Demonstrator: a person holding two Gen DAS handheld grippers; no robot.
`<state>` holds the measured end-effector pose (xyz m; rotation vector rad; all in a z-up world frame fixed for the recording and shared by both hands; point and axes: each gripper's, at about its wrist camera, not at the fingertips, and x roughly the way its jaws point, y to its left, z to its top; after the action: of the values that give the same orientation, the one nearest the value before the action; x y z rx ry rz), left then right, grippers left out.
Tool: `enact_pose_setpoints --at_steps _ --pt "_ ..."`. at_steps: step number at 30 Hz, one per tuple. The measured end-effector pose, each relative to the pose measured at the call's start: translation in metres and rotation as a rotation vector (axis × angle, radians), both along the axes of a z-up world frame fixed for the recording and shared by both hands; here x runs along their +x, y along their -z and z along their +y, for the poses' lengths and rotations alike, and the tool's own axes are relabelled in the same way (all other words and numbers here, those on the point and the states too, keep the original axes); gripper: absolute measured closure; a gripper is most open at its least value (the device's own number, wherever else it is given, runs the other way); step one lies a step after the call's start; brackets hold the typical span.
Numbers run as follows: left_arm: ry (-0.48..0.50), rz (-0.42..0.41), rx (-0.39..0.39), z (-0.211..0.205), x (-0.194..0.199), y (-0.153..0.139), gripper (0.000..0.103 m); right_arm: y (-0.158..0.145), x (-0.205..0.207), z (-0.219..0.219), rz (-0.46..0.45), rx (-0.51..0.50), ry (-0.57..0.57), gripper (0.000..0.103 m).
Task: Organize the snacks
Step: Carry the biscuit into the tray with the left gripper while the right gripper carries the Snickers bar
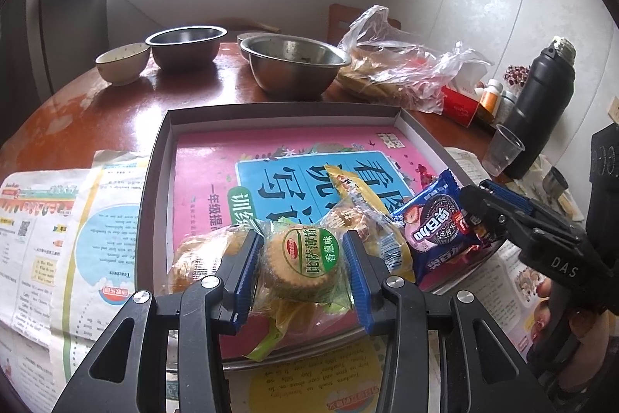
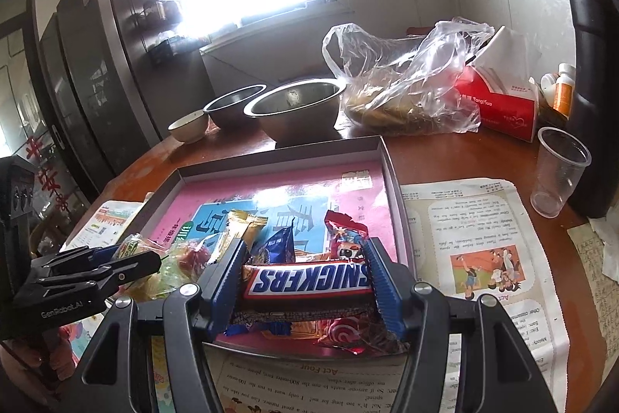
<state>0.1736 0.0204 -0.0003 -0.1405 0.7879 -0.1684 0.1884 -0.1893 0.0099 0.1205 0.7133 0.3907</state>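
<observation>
Since both grippers sit over the near edge of the shallow grey cardboard tray (image 1: pixel 154 157) with the pink workbook cover lining it, the placement comes down to which way each snack's long side runs. The right gripper (image 2: pixel 305 281) is clamped on the brown Snickers bar (image 2: pixel 309 279), whose long axis runs 3 to 9 o'clock straight across the pads, ends pressed in, right above the snack pile. The left gripper (image 1: pixel 300 258) has the round crackers in clear wrap with a green label (image 1: pixel 305 258) between its blue pads, which look to be touching the wrapper sides. My guess is the empty pink stretch toward 12 o'clock is where things go next. The blue Oreo-style packet (image 1: pixel 437 223) lies at 2 o'clock from the left gripper, closer to the right one.
</observation>
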Motion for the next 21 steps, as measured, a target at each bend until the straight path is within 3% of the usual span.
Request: enact_pose_setpoints --at_steps 21 --pt "-0.006 -0.011 -0.009 0.004 -0.0004 0.0004 0.058 0.008 0.008 0.0016 0.013 0.005 0.053 0.037"
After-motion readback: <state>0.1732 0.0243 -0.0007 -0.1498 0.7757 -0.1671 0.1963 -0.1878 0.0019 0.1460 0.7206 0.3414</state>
